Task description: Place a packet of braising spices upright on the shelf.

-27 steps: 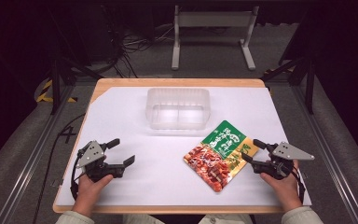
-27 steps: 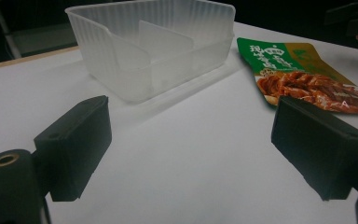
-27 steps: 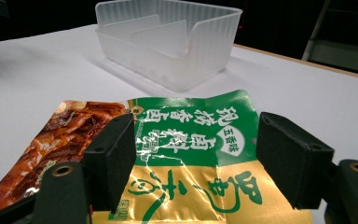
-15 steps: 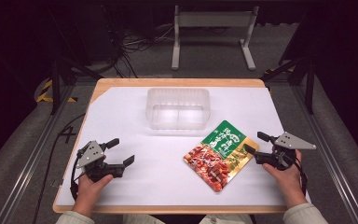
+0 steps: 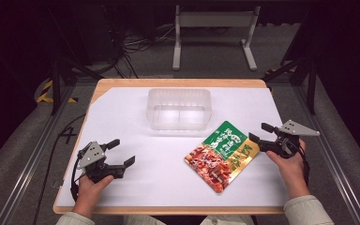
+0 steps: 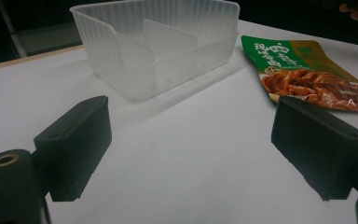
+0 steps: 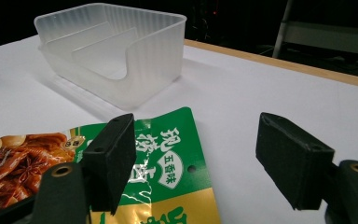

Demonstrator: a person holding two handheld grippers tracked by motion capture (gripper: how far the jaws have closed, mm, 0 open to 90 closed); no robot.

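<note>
Both grippers stand with their jaws spread wide and nothing between them. Seen from the high view, the left gripper rests low on the white table cover, held in the person's left hand near the front left corner, well apart from everything else. The right gripper sits at the right side in the right hand, its jaws just beside the upper right edge of a snack pouch. That pouch lies flat and slanted, green at its upper end, gold along its right side, with a picture of reddish-brown food on the lower part. A clear plastic container stands behind it toward the middle of the table, a divider splitting it into two empty compartments.

From the left gripper view, the two black jaws rise far apart over bare white cover. The container stands ahead, its ribbed walls translucent, and the pouch lies to its right; the writing on its green band is too blurred to read.

From the right gripper view, the left jaw overlaps the pouch, whether touching I cannot tell, while the right jaw stands over bare cover. White Chinese characters run down the green panel, and a small oval label reads 五香味. The container stands behind.
</note>
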